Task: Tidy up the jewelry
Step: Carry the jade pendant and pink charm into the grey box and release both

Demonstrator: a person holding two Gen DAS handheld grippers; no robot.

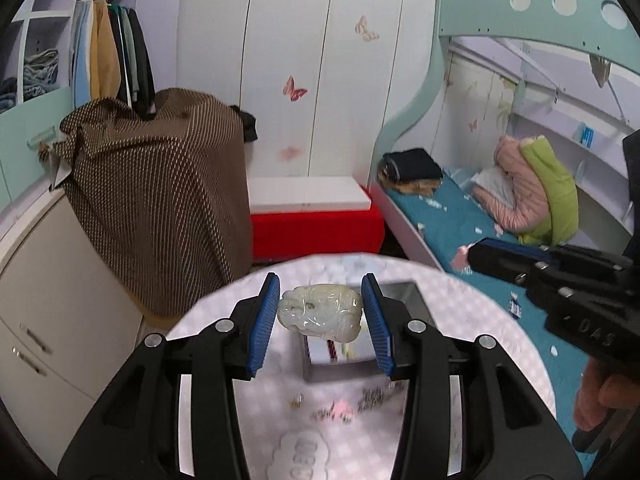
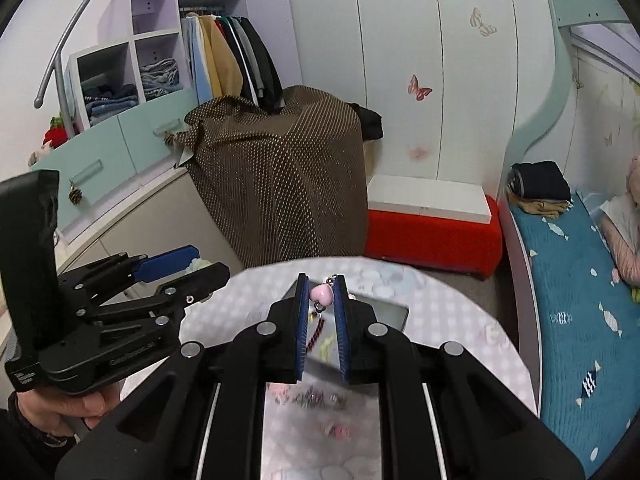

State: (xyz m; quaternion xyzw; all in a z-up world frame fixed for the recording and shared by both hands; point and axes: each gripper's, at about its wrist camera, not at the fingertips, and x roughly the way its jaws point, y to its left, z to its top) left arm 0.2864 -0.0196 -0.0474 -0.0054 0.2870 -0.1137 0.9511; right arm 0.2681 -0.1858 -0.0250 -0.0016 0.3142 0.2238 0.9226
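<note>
1. The left gripper (image 1: 321, 322) squeezes a pale white-green stone carving (image 1: 320, 311) between its blue pads (image 1: 264, 322). The stone looks smooth, shiny and lumpy.
2. It hangs in the air above a metal box (image 1: 404, 294) on the round table (image 1: 480, 320).
3. The right gripper (image 2: 321, 330) pinches a small pink heart charm (image 2: 322, 295) near its tips. Small beads dangle under the heart.
4. More little jewelry pieces (image 1: 340, 404) lie blurry on the near side of the table.
</note>
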